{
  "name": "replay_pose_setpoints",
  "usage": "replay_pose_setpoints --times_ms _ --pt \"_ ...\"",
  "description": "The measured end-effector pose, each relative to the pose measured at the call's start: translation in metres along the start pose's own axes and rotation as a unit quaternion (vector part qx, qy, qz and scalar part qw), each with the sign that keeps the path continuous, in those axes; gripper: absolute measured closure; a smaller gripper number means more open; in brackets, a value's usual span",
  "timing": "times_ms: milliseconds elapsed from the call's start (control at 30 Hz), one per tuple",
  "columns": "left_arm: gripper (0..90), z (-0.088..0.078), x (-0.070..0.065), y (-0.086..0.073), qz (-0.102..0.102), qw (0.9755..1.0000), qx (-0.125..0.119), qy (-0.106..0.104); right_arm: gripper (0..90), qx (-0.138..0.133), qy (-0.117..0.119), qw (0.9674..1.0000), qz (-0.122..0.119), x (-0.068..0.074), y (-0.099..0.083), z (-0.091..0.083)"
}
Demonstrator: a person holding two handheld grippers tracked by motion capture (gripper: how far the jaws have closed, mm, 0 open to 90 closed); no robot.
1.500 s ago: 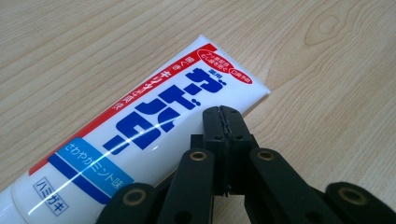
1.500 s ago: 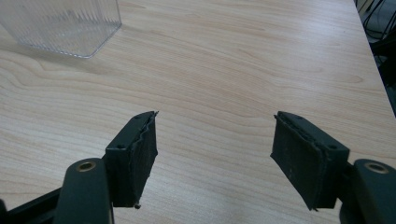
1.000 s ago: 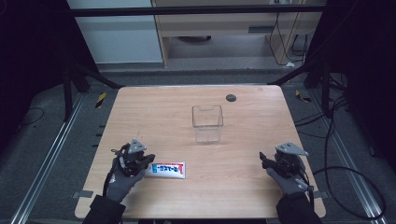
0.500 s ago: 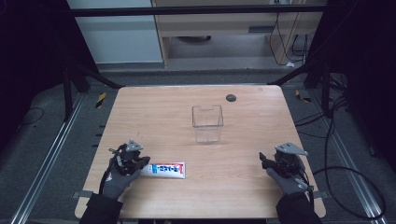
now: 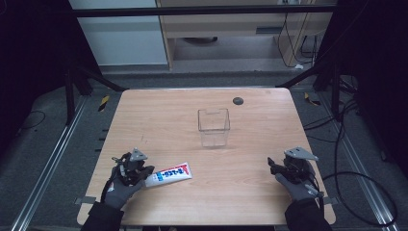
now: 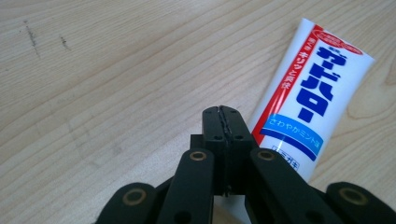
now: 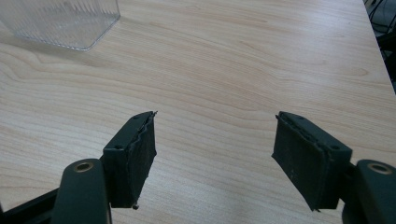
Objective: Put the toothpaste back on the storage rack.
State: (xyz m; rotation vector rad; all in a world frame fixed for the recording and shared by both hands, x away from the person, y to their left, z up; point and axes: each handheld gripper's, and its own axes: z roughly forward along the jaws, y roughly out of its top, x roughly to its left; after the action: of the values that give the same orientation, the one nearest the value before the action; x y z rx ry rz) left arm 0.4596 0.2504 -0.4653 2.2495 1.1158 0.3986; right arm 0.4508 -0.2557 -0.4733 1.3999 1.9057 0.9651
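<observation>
Two grippers, both yours, low at the near edge of the wooden table (image 5: 163,120). Largest item on it after that: the clear square container (image 5: 213,127), upright and empty, near the middle, well apart from both hands; its ribbed corner shows at the top left of the right gripper view (image 7: 60,21). Small dark round spot (image 5: 237,100) sits near the far edge, beyond the container.

Your right gripper (image 5: 273,166) rests at the near right part of the table, jaws spread wide, pads facing each other with bare wood between them in its own view (image 7: 214,154). Nothing held, nothing touched by the pads.

Your left gripper (image 5: 146,171) is at the near left, jaws pressed together, pads flat against each other with nothing between them (image 6: 223,122). Toothpaste tube (image 5: 168,174) lies flat on the table just beside those closed tips, on their right in the left gripper view (image 6: 308,100); white tube with blue lettering and a red stripe. Cannot tell whether the tips touch the tube. Your gloved left hand (image 5: 119,188) wraps the gripper body.
</observation>
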Motion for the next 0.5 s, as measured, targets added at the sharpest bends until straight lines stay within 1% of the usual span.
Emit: replay_pose_setpoints --times_ms 67,233,400,500 --pt "89.4 -0.002 -0.002 -0.002 -0.002 1.0 -0.001 -0.004 29.4 0.0 -0.001 1.0 -0.001 0.0 0.0 0.0" --pt "89.4 -0.006 -0.008 -0.007 0.004 1.0 0.002 -0.007 29.3 0.0 -0.001 1.0 -0.001 0.0 0.0 0.0" --pt "89.4 -0.007 -0.012 -0.007 0.008 0.9999 0.004 -0.01 29.2 0.0 -0.001 1.0 -0.001 0.0 0.0 0.0" --pt "89.4 -0.007 -0.014 -0.007 0.006 0.9999 0.005 -0.012 29.1 0.0 -0.001 1.0 0.0 0.0 0.0 0.0"
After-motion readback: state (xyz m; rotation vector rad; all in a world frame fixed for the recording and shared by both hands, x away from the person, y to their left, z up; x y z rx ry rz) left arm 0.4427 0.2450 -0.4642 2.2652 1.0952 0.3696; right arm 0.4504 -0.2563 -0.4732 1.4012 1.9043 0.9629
